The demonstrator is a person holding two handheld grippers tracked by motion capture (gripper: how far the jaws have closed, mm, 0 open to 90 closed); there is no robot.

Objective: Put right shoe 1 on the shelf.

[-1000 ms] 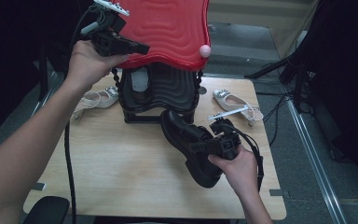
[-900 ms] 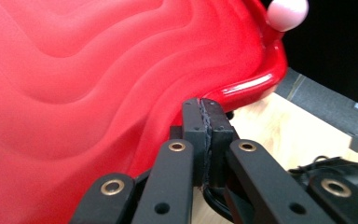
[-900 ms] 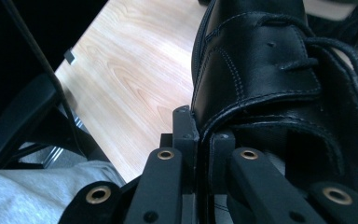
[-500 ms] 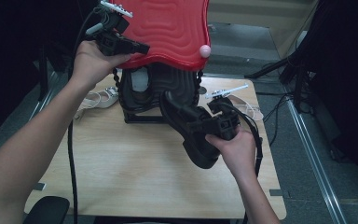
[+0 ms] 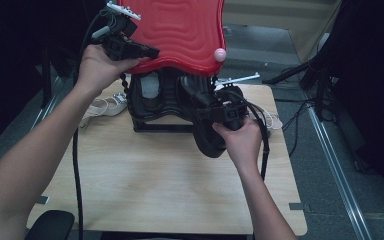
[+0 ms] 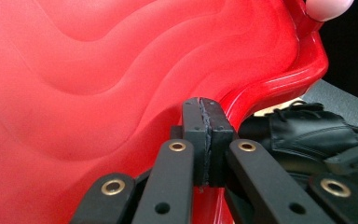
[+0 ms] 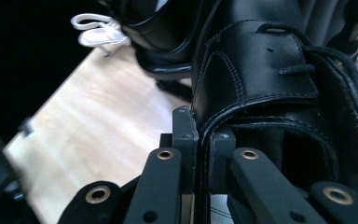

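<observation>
Glossy wavy red lid (image 5: 180,35), stitched black leather shoe (image 7: 261,79)

Shoe (image 5: 207,132) before the stand (image 5: 152,102), sandal (image 5: 105,106) apparently left.

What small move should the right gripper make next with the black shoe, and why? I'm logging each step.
Probably ease the black shoe forward into the black rack's empty right slot: the right gripper grips its collar, and the left gripper holds the red lid raised.
</observation>
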